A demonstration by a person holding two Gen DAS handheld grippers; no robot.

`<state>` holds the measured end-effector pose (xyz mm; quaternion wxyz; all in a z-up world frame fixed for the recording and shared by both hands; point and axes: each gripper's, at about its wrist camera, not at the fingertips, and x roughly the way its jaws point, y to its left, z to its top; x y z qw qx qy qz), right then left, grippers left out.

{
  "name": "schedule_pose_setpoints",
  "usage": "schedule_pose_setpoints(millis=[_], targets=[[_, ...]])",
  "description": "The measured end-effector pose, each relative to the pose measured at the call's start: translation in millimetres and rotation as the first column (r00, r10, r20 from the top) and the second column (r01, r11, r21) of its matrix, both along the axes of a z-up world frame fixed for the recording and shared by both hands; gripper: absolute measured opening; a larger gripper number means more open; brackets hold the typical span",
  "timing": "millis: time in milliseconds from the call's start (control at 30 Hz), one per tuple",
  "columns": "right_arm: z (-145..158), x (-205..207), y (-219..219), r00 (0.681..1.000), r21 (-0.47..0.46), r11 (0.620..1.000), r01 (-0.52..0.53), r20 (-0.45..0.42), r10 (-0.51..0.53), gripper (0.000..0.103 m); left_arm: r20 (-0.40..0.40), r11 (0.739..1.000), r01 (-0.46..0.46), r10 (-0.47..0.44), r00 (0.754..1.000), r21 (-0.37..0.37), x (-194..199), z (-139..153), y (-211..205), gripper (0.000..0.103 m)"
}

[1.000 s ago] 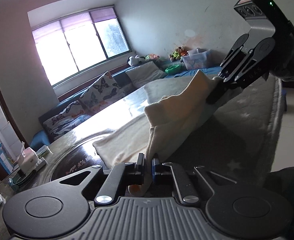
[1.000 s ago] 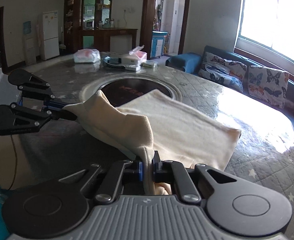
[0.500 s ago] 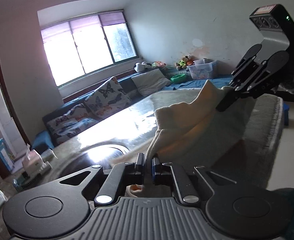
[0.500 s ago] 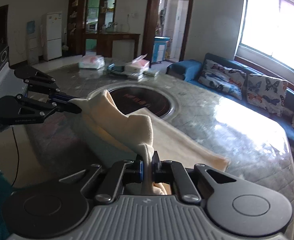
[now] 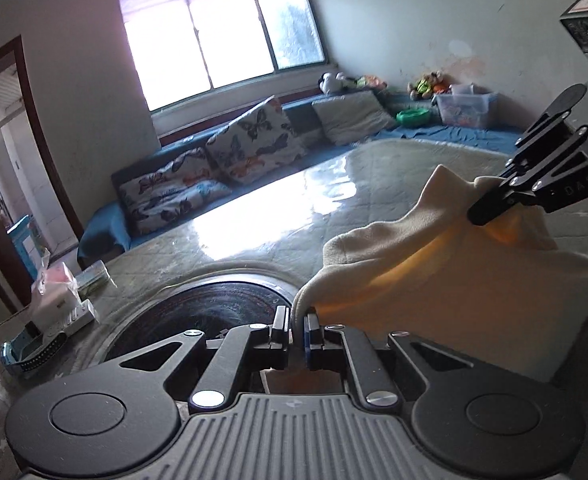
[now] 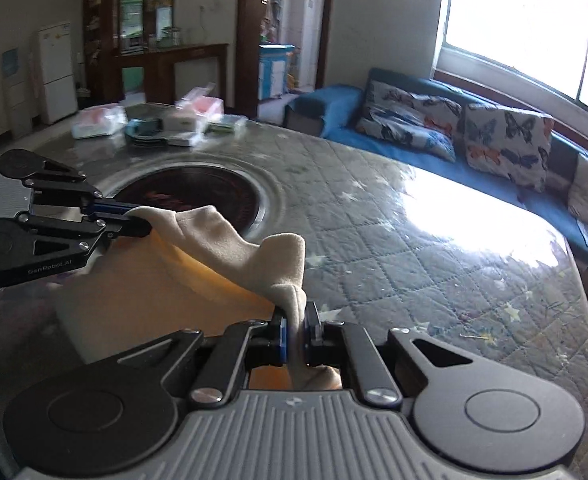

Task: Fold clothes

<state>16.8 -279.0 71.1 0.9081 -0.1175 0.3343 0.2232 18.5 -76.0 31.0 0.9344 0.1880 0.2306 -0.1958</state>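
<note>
A cream fleece cloth (image 5: 434,280) hangs in the air between my two grippers, above the near edge of the quilted table (image 6: 414,248). My left gripper (image 5: 297,320) is shut on one top corner. It also shows in the right wrist view (image 6: 141,220). My right gripper (image 6: 298,320) is shut on the other top corner, and it shows in the left wrist view (image 5: 482,210). The cloth (image 6: 229,252) sags between the two grips and drapes down below them. Its lower part is hidden behind the gripper bodies.
A dark round inset (image 6: 197,196) sits in the table's middle. Tissue packs and boxes (image 6: 173,120) lie at the table's far side. A blue sofa with butterfly cushions (image 5: 221,168) runs under the window. A cabinet and fridge (image 6: 55,72) stand beyond.
Both grippers have lifted the cloth up off the table and toward its near edge. The spread part that lay on the tabletop now hangs below the grips.
</note>
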Motion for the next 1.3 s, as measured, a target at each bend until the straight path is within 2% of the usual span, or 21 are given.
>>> schedule_pose_setpoints(millis=[133, 167, 300, 433, 567, 633, 733, 900, 1000, 1067, 1167, 1300], targets=[[-26, 27, -1, 0.997, 0.008, 0.998, 0.065, -0.032, -0.065, 0.01, -0.039, 0.999, -0.019, 0.02, 0.999, 0.035, 29, -18, -13, 0.008], [-31, 30, -2, 0.996, 0.012, 0.997, 0.082, -0.038, -0.081, 0.016, -0.051, 0.999, -0.024, 0.026, 0.998, 0.044, 35, -22, -17, 0.01], [-45, 41, -15, 0.986, 0.044, 0.986, 0.16, -0.05, -0.158, 0.027, -0.08, 0.998, -0.052, 0.055, 0.995, 0.044, 48, -32, -20, 0.013], [-43, 42, -14, 0.986, 0.072, 0.984, 0.164, -0.053, -0.161, 0.028, -0.072, 0.996, -0.087, 0.089, 0.993, 0.021, 50, -26, -13, 0.023], [-41, 42, -7, 0.988, 0.089, 0.985, 0.146, -0.055, -0.142, 0.028, -0.09, 0.989, -0.145, 0.143, 0.986, -0.012, 61, -18, -8, 0.023], [-40, 43, -3, 0.99, 0.097, 0.986, 0.138, -0.055, -0.133, 0.028, -0.109, 0.984, -0.168, 0.162, 0.981, -0.052, 59, -12, -1, 0.024], [-39, 43, 2, 0.991, 0.109, 0.986, 0.124, -0.056, -0.119, 0.028, -0.116, 0.976, -0.191, 0.179, 0.977, -0.105, 46, 0, 10, 0.03], [-42, 46, 12, 0.992, 0.108, 0.987, 0.119, -0.062, -0.113, 0.028, -0.103, 0.979, -0.162, 0.15, 0.983, -0.121, 7, 12, 19, 0.03], [-50, 51, 19, 0.99, 0.087, 0.987, 0.132, -0.069, -0.126, 0.027, -0.125, 0.986, -0.133, 0.12, 0.985, -0.102, -7, 6, 20, 0.031], [-54, 54, 21, 0.988, 0.081, 0.987, 0.14, -0.07, -0.134, 0.028, -0.148, 0.985, -0.149, 0.135, 0.98, -0.088, -6, -3, 21, 0.031], [-57, 57, 19, 0.988, 0.087, 0.985, 0.147, -0.059, -0.142, 0.028, -0.211, 0.976, -0.18, 0.151, 0.966, -0.126, 3, -13, 28, 0.031], [-59, 54, 19, 0.99, 0.071, 0.989, 0.133, -0.045, -0.13, 0.029, -0.248, 0.97, -0.173, 0.127, 0.96, -0.17, 6, -16, 33, 0.029]])
